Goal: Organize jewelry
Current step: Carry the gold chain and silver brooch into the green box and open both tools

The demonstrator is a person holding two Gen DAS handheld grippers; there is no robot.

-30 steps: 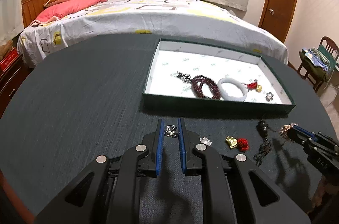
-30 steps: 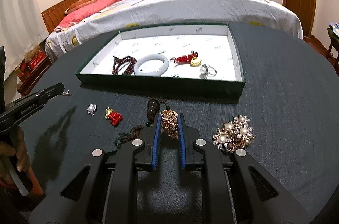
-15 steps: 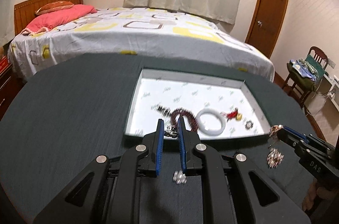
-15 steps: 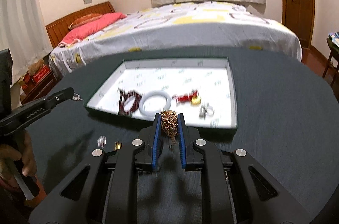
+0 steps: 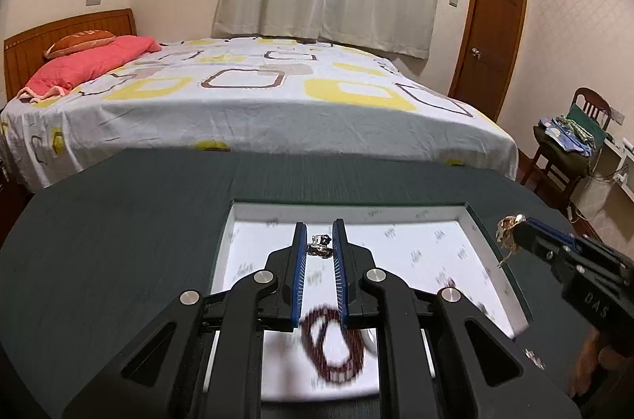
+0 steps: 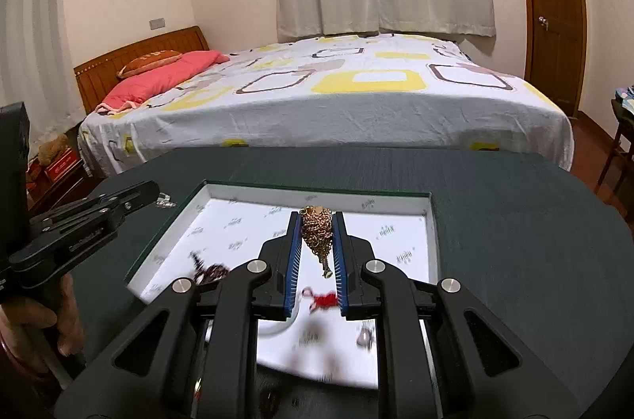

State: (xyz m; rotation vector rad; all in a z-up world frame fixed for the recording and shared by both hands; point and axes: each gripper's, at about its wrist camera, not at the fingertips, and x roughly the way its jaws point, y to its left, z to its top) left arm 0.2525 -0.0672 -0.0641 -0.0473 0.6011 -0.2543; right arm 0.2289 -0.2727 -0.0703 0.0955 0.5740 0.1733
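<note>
My left gripper (image 5: 320, 245) is shut on a small silver trinket (image 5: 320, 247) and holds it in the air over the white-lined jewelry tray (image 5: 428, 215). My right gripper (image 6: 316, 236) is shut on a bunched gold chain (image 6: 316, 230) that dangles over the same tray (image 6: 233, 190). A dark red bead bracelet (image 5: 333, 347) lies in the tray below the left gripper. A red tasselled charm (image 6: 323, 299) and part of a white bangle (image 6: 277, 326) lie below the right gripper. Each gripper shows in the other's view: the right (image 5: 511, 232) at the right, the left (image 6: 158, 195) at the left.
The tray sits on a dark round table (image 5: 119, 240). A small silver piece (image 5: 533, 355) lies on the table right of the tray. A bed (image 5: 257, 90) stands beyond the table, a chair (image 5: 570, 141) and a door (image 5: 491, 22) to the right.
Both grippers have lifted their pieces off the table and moved forward over the tray. The loose jewelry on the table has dropped out of view below them.
</note>
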